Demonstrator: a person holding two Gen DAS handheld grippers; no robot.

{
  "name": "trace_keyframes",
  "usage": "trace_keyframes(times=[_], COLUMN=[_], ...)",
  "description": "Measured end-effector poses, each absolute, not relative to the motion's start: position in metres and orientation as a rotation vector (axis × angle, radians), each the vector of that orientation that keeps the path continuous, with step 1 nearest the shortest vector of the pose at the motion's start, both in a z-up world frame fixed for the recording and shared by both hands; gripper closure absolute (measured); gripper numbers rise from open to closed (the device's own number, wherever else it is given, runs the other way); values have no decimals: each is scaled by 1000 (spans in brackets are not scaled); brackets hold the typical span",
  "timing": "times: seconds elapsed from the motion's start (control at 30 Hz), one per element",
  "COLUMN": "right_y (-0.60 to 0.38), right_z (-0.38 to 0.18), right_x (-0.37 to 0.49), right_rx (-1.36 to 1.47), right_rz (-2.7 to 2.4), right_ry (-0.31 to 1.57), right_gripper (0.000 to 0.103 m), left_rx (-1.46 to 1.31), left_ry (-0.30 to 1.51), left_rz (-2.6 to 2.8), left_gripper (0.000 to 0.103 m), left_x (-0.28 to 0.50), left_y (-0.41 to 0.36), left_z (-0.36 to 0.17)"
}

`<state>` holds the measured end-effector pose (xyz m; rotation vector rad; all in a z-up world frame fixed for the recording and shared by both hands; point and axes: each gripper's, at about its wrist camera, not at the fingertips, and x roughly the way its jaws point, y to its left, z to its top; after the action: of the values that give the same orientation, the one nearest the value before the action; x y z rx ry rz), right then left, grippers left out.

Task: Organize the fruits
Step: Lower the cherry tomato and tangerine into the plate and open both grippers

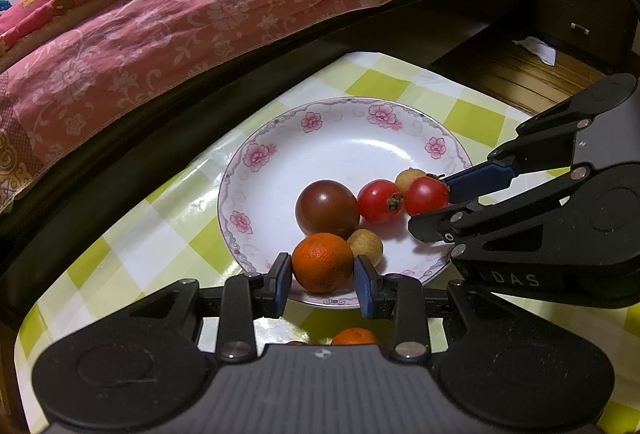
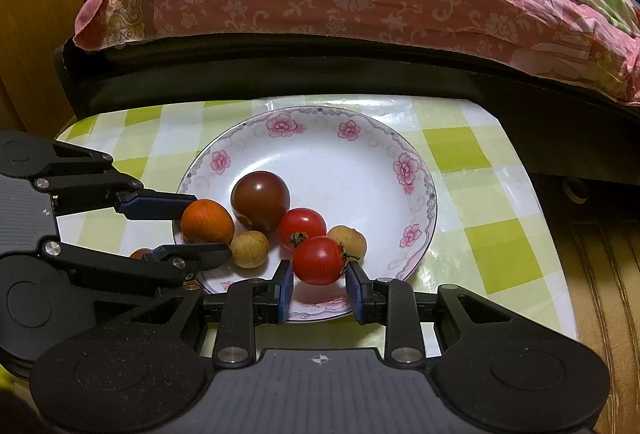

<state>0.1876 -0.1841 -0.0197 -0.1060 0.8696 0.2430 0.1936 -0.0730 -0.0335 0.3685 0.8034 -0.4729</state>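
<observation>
A white plate with pink flowers (image 1: 260, 153) (image 2: 280, 123) holds a dark brown-red tomato (image 1: 327, 207) (image 2: 260, 205), a red tomato (image 1: 380, 201) (image 2: 302, 226) and two small tan fruits (image 1: 365, 246) (image 2: 249, 249). My left gripper (image 1: 323, 262) (image 2: 208, 226) is shut on an orange (image 1: 322, 262) (image 2: 207, 222) at the plate's near rim. My right gripper (image 2: 319, 268) (image 1: 431, 203) is shut on a second red tomato (image 2: 319, 260) (image 1: 426, 195) over the plate. Whether either fruit rests on the plate is unclear.
Another orange (image 1: 354, 337) lies on the green-checked tablecloth (image 2: 460, 149) beneath the left gripper. A bed with a pink floral quilt (image 2: 320, 1) and a dark frame runs along the table's far side. A dark drawer cabinet (image 1: 580, 9) stands on the wooden floor to the right.
</observation>
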Motion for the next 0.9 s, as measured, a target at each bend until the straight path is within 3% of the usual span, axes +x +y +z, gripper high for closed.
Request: trace_keyframes(times=[0.9], right_y=[-187], right_z=[-15], right_x=[186], right_rx=[-106], right_rz=[227], right_ry=[842], right_gripper=[73], left_rx=[368], left_ry=[794], left_rz=[-469], left_gripper=[62], left_x=[191], left_y=[-73], left_z=[-27])
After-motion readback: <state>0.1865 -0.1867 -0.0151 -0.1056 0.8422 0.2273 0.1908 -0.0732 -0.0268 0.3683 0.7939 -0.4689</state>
